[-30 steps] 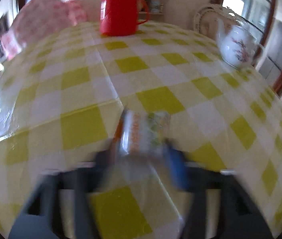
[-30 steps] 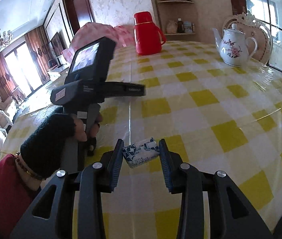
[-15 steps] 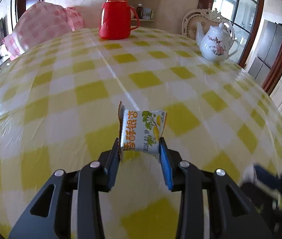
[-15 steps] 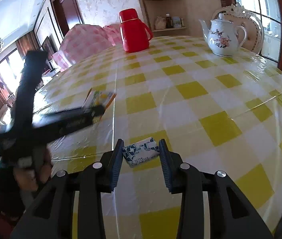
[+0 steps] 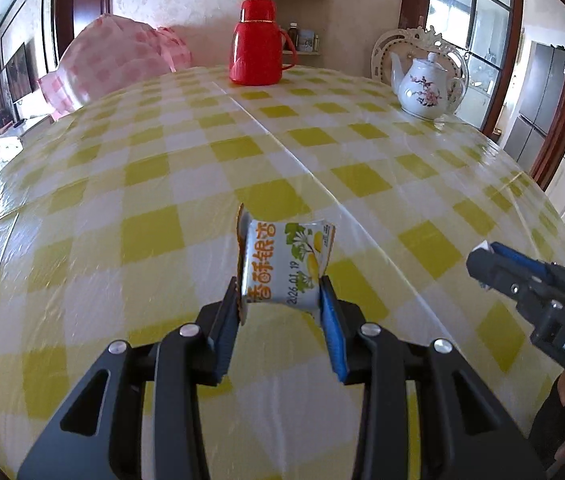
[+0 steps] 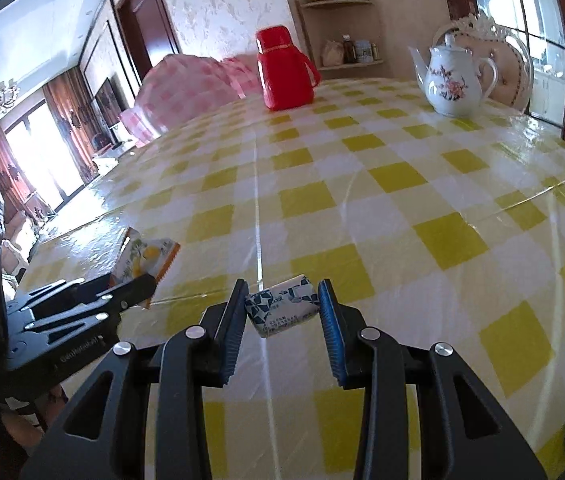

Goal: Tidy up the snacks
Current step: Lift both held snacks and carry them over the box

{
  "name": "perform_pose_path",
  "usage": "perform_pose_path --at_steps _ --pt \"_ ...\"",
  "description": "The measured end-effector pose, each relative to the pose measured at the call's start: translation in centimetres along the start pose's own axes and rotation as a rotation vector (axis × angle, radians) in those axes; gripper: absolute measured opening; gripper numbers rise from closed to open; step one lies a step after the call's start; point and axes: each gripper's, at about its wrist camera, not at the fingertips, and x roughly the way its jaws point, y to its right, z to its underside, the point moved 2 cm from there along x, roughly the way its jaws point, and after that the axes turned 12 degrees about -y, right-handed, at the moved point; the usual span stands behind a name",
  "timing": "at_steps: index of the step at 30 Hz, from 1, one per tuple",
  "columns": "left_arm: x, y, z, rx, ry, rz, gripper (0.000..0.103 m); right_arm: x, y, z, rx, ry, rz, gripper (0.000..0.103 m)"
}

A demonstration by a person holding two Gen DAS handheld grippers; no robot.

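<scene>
Pinching an orange-lettered snack packet (image 5: 285, 268) by its two side edges, the left gripper (image 5: 280, 300) holds it clear above the checked tablecloth (image 5: 154, 168), printed face toward the camera and its upper part standing out past the fingertips. From the right wrist view the same packet (image 6: 144, 258) shows at the left, sticking forward out of the left gripper (image 6: 138, 284), whose black body fills the lower left corner.

The right gripper (image 6: 282, 304) is closed on a small blue-and-white snack packet (image 6: 282, 307), which sits between its blue pads (image 6: 332, 328), tilted a little, one end against each pad; whether it rests on the cloth or hangs just over it cannot be told. In the left wrist view only the tip of the right gripper (image 5: 482, 264) shows, off to the right and a little ahead of the left one.

Well ahead of both claws, at the far edge of the table, stands a red thermos jug (image 5: 256, 52). A white teapot with a pink flower pattern (image 5: 426, 88) stands ahead and to the right, in front of a white ornate chair (image 5: 382, 52). A pink checked food cover (image 5: 114, 60) sits ahead to the left.
</scene>
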Motion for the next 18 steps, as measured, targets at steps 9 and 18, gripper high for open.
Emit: perform_pose_path --at_steps 9,18 --pt "-2.2 0.0 3.4 -0.018 0.022 0.015 0.039 -1.7 -1.3 2.7 0.012 0.01 -0.028 0.035" --pt "-5.2 -0.9 7.0 -0.058 0.059 0.044 0.039 -4.7 -3.7 6.7 0.023 0.029 -0.113 0.035"
